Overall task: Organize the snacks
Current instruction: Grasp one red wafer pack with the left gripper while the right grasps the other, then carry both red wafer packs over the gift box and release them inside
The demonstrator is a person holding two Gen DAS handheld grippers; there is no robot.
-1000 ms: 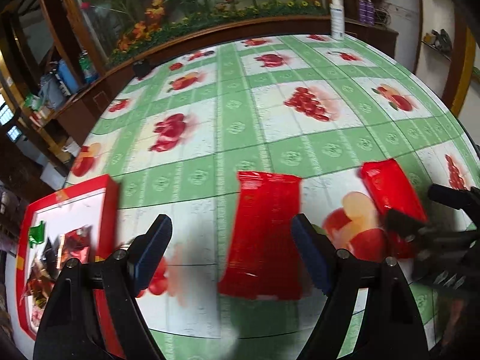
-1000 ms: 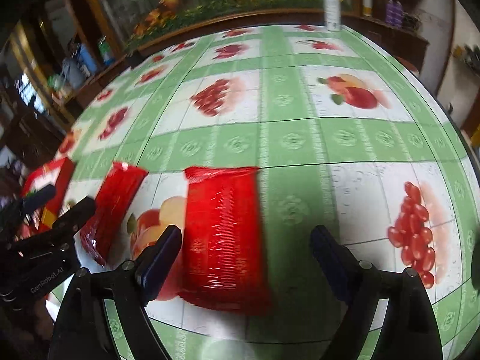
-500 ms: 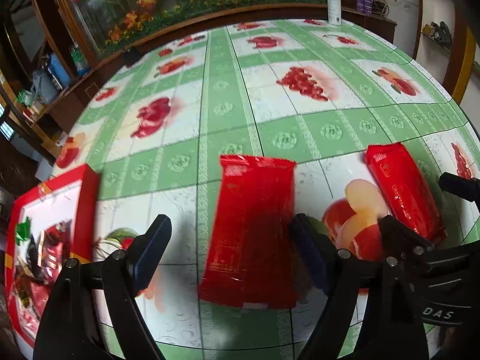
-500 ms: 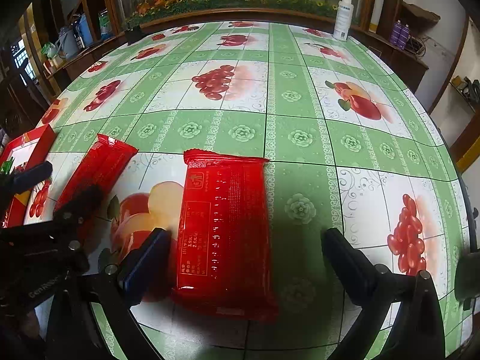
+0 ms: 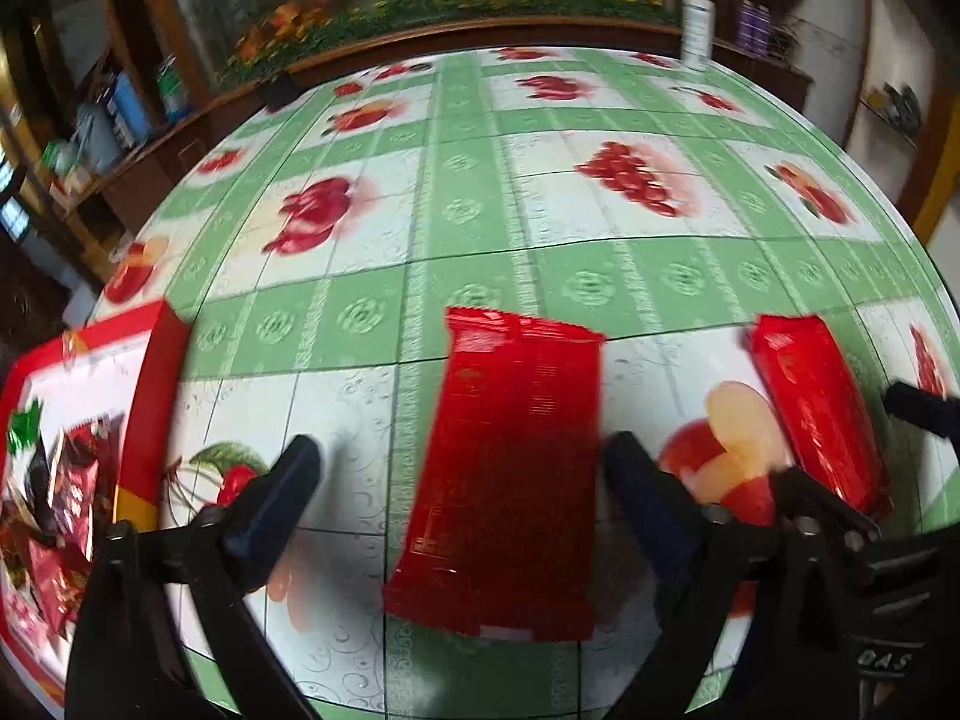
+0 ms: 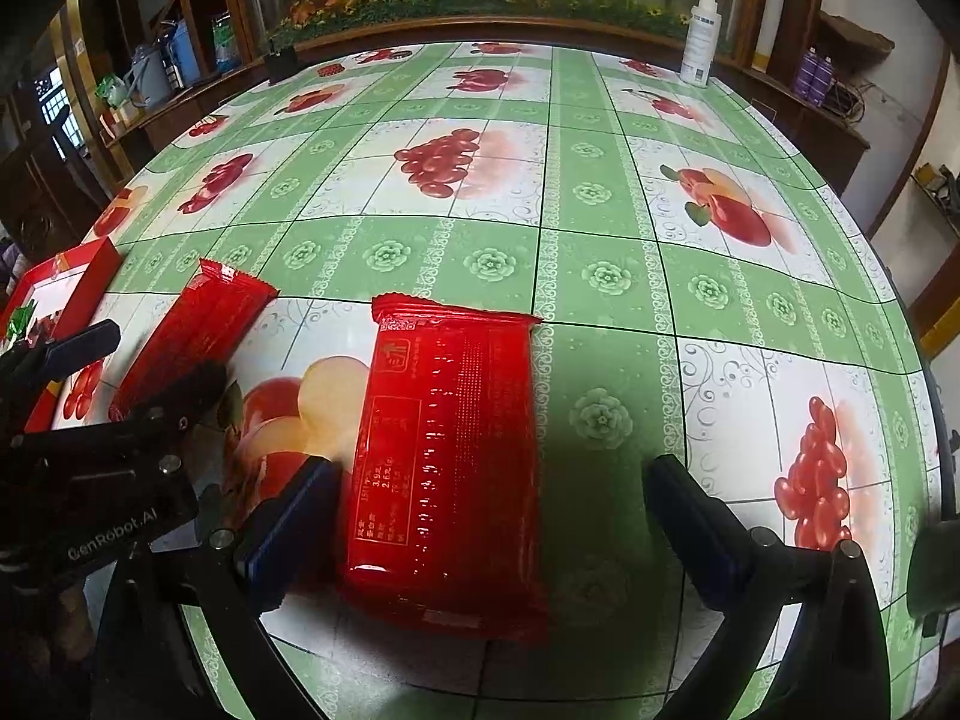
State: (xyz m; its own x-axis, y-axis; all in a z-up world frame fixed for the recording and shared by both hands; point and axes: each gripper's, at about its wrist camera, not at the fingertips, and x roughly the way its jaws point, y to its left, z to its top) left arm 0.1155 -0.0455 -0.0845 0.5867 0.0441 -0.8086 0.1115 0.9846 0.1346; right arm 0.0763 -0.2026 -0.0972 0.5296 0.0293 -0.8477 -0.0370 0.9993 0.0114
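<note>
Two red snack packets lie flat on the green fruit-print tablecloth. The left packet (image 5: 504, 468) rests between the fingers of my left gripper (image 5: 459, 462), whose jaws are opening; the pads do not press on it. The right packet (image 6: 450, 450) lies between the wide-open fingers of my right gripper (image 6: 489, 477), its left pad close beside the packet's edge. Each wrist view also shows the other pair: the right packet (image 5: 816, 408) under the right gripper (image 5: 846, 438), and the left packet (image 6: 192, 336) under the left gripper (image 6: 159, 354).
A red-rimmed box (image 5: 150, 396) holding several small wrapped snacks sits at the table's left edge, also seen as the box (image 6: 90, 276). A white spray bottle (image 6: 699, 42) stands at the far right edge. Wooden shelves and a flower display lie beyond the table.
Both grippers' jaws have spread wider around their packets. The packets have stayed flat on the cloth, and both hands have rolled slightly while staying in place.
</note>
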